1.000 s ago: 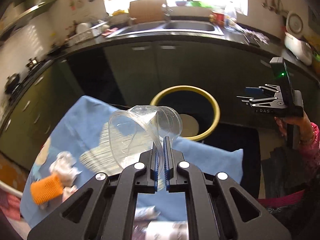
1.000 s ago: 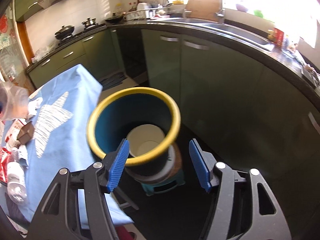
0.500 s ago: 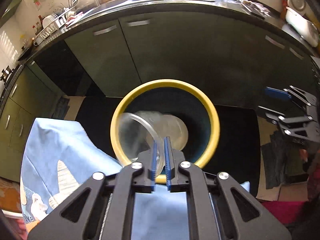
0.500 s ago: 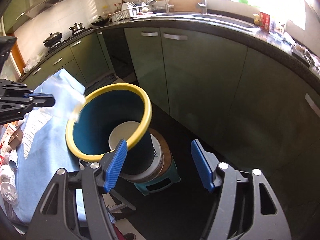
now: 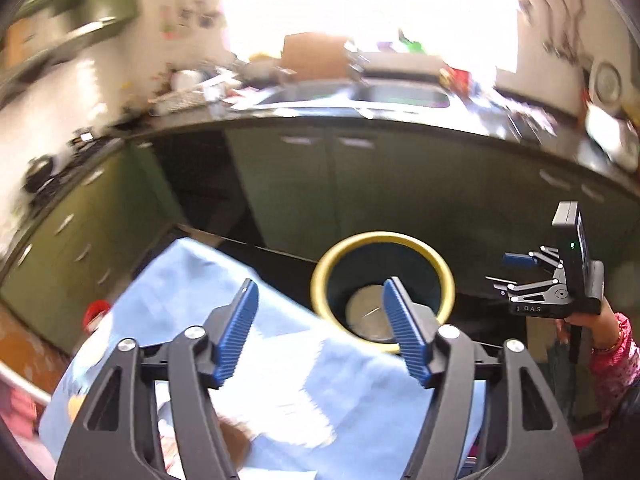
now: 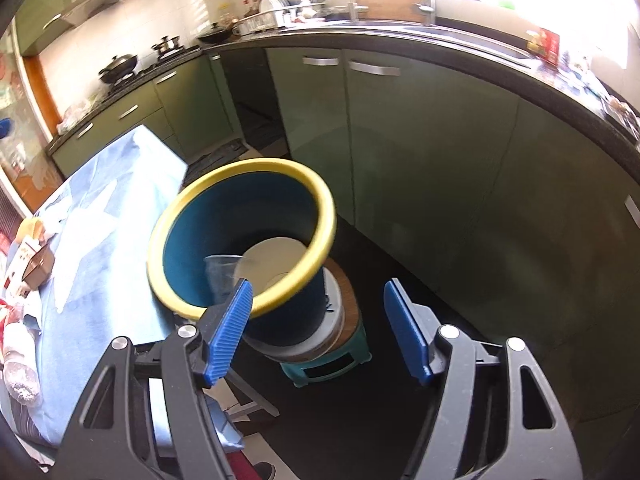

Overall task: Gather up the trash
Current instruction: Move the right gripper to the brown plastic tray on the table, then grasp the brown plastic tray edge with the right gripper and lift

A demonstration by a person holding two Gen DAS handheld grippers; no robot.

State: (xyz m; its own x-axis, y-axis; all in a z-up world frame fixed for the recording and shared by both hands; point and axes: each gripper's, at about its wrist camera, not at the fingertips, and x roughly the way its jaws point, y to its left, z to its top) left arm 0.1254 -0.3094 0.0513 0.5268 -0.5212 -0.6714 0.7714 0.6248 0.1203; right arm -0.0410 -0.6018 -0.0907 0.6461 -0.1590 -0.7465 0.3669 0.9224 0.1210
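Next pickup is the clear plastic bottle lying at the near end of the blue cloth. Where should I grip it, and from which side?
Grip the clear plastic bottle across the middle of its body, coming from above. It lies on its side on the blue cloth, so its round flanks face the fingers. Its cap end is unclear.

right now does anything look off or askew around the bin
The blue bin sits tilted, perched on a round base atop a small green stool instead of the floor. A clear plastic cup leans inside it.
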